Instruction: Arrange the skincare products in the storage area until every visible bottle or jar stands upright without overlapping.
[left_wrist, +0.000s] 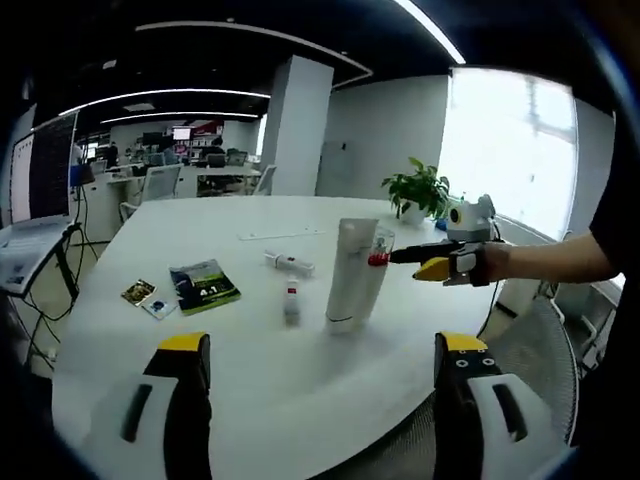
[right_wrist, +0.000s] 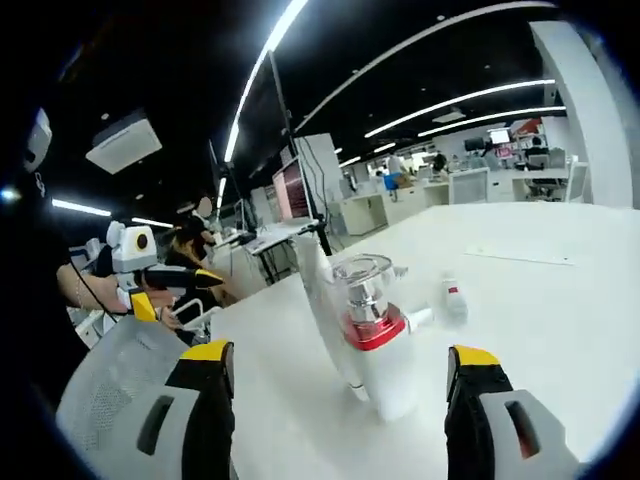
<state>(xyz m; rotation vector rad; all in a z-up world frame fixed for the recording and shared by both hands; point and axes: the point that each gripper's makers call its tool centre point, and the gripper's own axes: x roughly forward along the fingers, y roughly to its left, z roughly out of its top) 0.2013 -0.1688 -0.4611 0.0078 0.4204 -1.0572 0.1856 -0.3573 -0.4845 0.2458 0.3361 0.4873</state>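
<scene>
In the left gripper view, the left gripper (left_wrist: 322, 372) is held low over the near edge of the white table (left_wrist: 250, 400), its two yellow-tipped jaws spread wide apart with nothing between them. Ahead of the jaws and slightly right of centre, a tall white tube (left_wrist: 350, 272) stands on its cap, leaning a little. A clear bottle with a red collar (left_wrist: 378, 256) is just beside the tube on its right. To the left of the tube a small bottle (left_wrist: 291, 301) stands upright, and farther off a slim tube (left_wrist: 288, 263) lies flat. A green booklet (left_wrist: 204, 286) and two small cards (left_wrist: 147, 298) lie well to the left. The right gripper (left_wrist: 432, 262) enters from the right, held level in a hand (left_wrist: 478, 264) on an outstretched forearm, its tips close to the red collar. In the right gripper view, the right gripper (right_wrist: 340, 372) has its jaws parted, and the clear bottle with a red collar (right_wrist: 372, 318) and the tall white tube (right_wrist: 325, 300) lie ahead between them, unclamped.
</scene>
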